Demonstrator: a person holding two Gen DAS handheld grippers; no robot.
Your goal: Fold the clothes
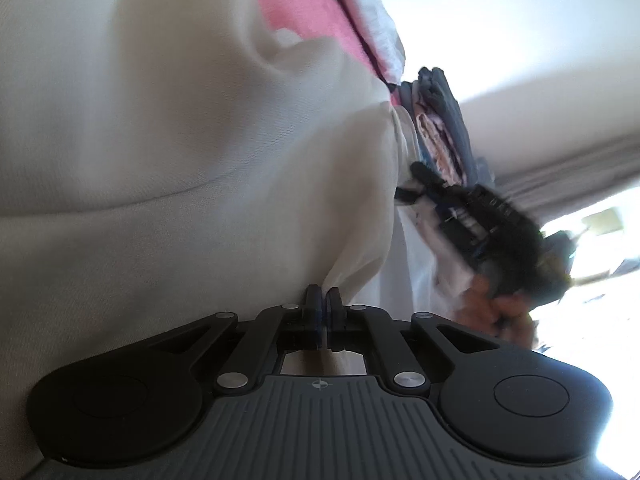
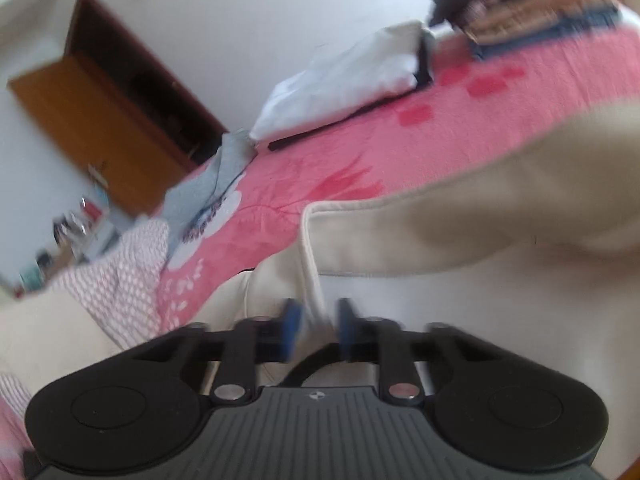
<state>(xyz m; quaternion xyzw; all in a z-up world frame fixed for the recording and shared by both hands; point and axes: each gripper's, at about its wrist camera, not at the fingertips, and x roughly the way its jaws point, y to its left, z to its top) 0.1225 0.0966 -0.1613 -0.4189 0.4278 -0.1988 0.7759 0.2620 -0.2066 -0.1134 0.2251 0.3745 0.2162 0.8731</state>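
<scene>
A cream garment [image 1: 160,140] fills most of the left wrist view, and my left gripper [image 1: 324,300] is shut on a bunched fold of it. In the right wrist view the same cream garment [image 2: 480,248] lies over a pink bedspread [image 2: 360,160]. Its hemmed edge runs between the blue pads [image 2: 292,320] of my right gripper [image 2: 319,322], which stand apart, so that gripper is open. The left wrist view also catches the right gripper [image 1: 410,182] at the garment's far edge, held by a hand [image 1: 496,308]. Both views are motion-blurred.
A stack of folded clothes [image 2: 532,8] sits at the bed's far corner, beside a white pillow [image 2: 352,76]. A grey garment [image 2: 216,188] and a pink chequered cloth [image 2: 116,276] lie at the left. A wooden door [image 2: 88,112] stands open beyond the bed.
</scene>
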